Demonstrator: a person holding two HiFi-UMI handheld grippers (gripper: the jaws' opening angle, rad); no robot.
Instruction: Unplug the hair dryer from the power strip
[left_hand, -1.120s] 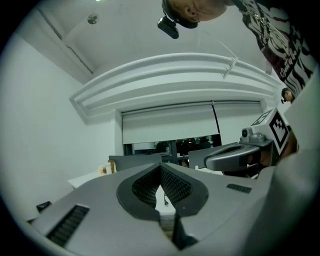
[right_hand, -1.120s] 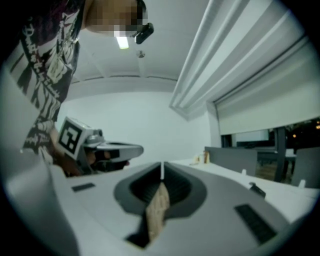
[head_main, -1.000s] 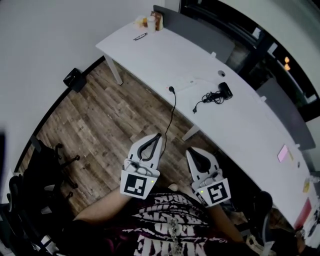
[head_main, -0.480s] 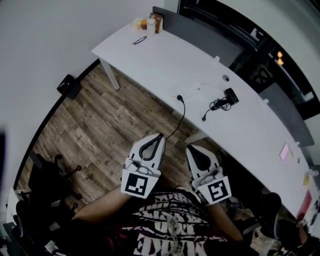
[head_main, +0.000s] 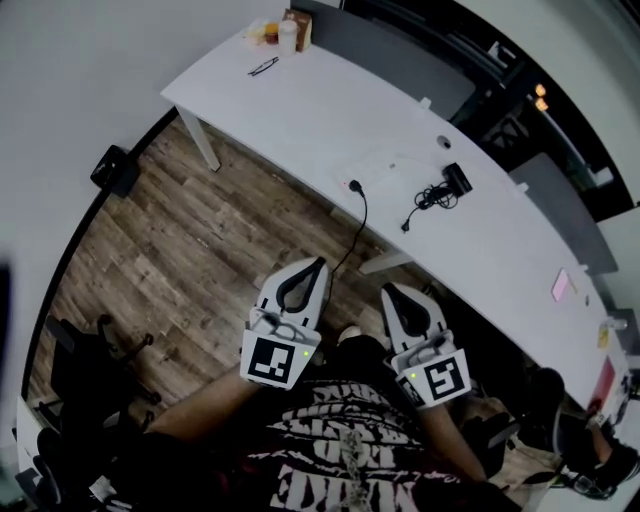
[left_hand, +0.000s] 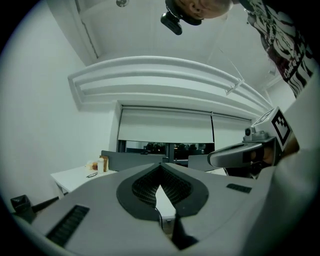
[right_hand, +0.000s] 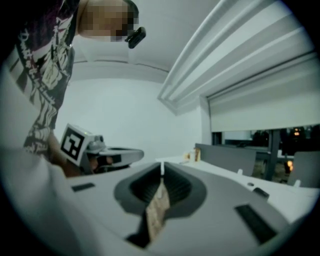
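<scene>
One long white desk (head_main: 300, 110) runs across ahead of both tongs, well beyond their tips. The left tongs (head_main: 318, 265) and right tongs (head_main: 388, 290) are held low by the person's body, each with its tips pressed together on nothing. Ahead of the right tongs, a small black thing with a coiled cord lies on the desk, likely the hair dryer (head_main: 455, 180). The white power strip (head_main: 385, 168) lies ahead of the gap between the tongs. A black plug (head_main: 354, 186) at its end trails a cord off the desk towards the left tongs. Whether the dryer's cord is plugged in is too small to tell. The task looks unstarted: reaching, gripping and pulling all remain.
</scene>
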